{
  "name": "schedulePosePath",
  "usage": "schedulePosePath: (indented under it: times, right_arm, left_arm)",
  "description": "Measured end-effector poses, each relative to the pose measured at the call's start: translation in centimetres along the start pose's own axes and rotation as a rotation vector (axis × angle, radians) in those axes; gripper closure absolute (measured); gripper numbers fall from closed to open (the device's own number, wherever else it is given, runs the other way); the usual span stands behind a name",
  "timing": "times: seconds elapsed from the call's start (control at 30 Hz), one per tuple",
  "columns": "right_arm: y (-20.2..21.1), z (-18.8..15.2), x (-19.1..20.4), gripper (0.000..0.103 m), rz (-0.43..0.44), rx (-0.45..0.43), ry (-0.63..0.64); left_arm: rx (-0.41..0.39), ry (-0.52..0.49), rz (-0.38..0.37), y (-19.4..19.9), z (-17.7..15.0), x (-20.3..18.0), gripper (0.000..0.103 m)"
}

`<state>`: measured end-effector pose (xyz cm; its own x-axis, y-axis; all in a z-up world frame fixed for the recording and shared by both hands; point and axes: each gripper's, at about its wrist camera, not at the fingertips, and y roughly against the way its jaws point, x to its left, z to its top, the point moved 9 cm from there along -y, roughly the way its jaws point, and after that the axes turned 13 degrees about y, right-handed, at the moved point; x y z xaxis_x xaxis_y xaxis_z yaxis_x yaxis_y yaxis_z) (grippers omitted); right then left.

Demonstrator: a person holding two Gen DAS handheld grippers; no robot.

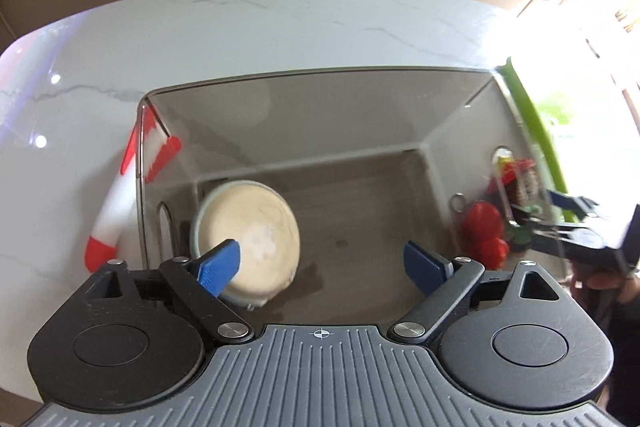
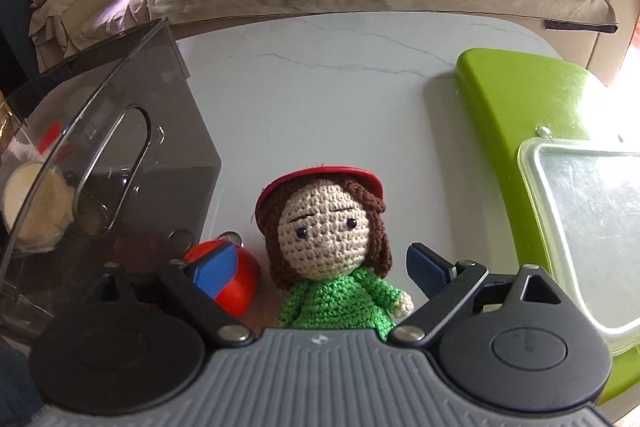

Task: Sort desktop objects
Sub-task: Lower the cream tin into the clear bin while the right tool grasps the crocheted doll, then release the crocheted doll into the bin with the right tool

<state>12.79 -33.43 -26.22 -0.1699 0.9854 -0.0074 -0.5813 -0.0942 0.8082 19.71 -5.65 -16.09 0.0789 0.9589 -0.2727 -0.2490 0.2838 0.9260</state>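
**Doll dead ahead of the right claw**

The crocheted doll with red hat and green dress (image 2: 328, 259) lies on the white marble desk (image 2: 320, 99) between the right claw's (image 2: 320, 267) spread fingers, head pointing away. The left claw (image 1: 324, 263), also spread, hovers over the smoky transparent box (image 1: 320, 115).

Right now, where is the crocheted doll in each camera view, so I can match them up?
Left wrist view: crocheted doll at the far right, blurred, seen through the clear bin wall.
Right wrist view: crocheted doll bottom centre, between the open right gripper fingers.
Shared landmark: the smoky clear bin holding the round cream container.
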Motion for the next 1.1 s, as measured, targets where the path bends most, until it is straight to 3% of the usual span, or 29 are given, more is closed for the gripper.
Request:
schedulePosePath:
  times: [0.1,0.2,0.43,0.57,0.73,0.87,0.93,1.1]
  right_arm:
    - [-0.7,0.0,0.0,0.02,-0.02,0.012,-0.005]
    - [-1.5,-0.3,0.1,0.03,-0.02,0.033,-0.009]
    - [-1.1,-0.4,-0.4,0.043,-0.029,0.068,-0.053]
    - [1.3,0.5,-1.4,0.045,-0.077,0.07,-0.069]
    - [7.6,5.3,-1.8,0.046,-0.157,-0.031,-0.071]
    - [13.2,10.9,1.6,0.046,-0.149,-0.164,-0.016]
    - [14.5,13.1,4.3,0.046,-0.107,-0.188,0.025]
    - [11.0,15.0,12.8,0.046,0.041,-0.045,0.127]
  left_arm:
    - [-0.018,0.01,-0.042,1.8,-0.2,-0.3,0.01]
    - [-0.037,0.016,-0.043,3.0,-0.5,0.2,0.009]
    - [-0.024,0.089,-0.059,4.0,-1.3,3.0,0.009]
    - [-0.053,0.14,-0.094,4.9,-1.4,4.9,0.009]
    - [-0.102,0.205,-0.144,6.3,-1.1,8.0,0.008]
    - [-0.119,0.26,-0.162,6.4,-0.9,11.0,0.006]
    - [-0.123,0.29,-0.169,6.2,-0.8,12.7,0.006]
    - [-0.109,0.396,-0.207,4.4,-0.8,16.9,0.006]
